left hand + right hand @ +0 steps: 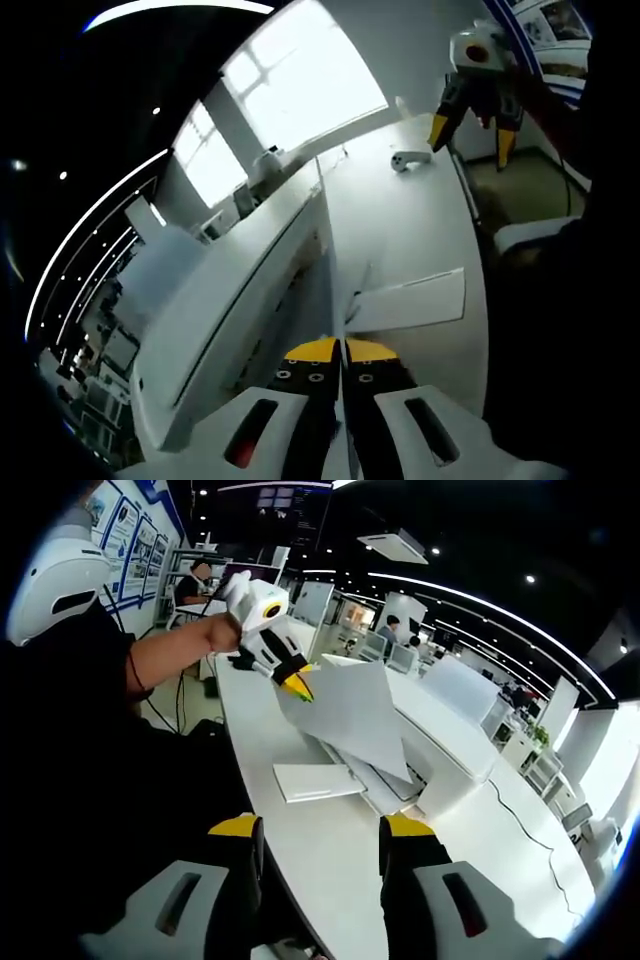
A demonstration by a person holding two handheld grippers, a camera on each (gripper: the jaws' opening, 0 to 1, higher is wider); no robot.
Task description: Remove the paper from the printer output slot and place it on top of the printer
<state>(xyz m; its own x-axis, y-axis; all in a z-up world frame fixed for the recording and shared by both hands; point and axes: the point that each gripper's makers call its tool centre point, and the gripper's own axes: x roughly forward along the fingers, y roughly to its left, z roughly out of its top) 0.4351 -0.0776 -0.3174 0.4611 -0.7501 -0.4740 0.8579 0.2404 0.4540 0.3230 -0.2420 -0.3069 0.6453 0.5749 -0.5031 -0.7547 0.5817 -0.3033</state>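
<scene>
Bare white desk (330, 870) open ahead of right tool (322, 832), printer (440, 750) blocking its far side

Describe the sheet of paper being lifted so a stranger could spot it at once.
Start at the long white table and find the white printer sitting on it. The paper is the large plain sheet raised at a slant above the printer, pinched at its upper corner by the left gripper. Unlike the flat white tray lying beside the printer, it hangs in the air.
</scene>
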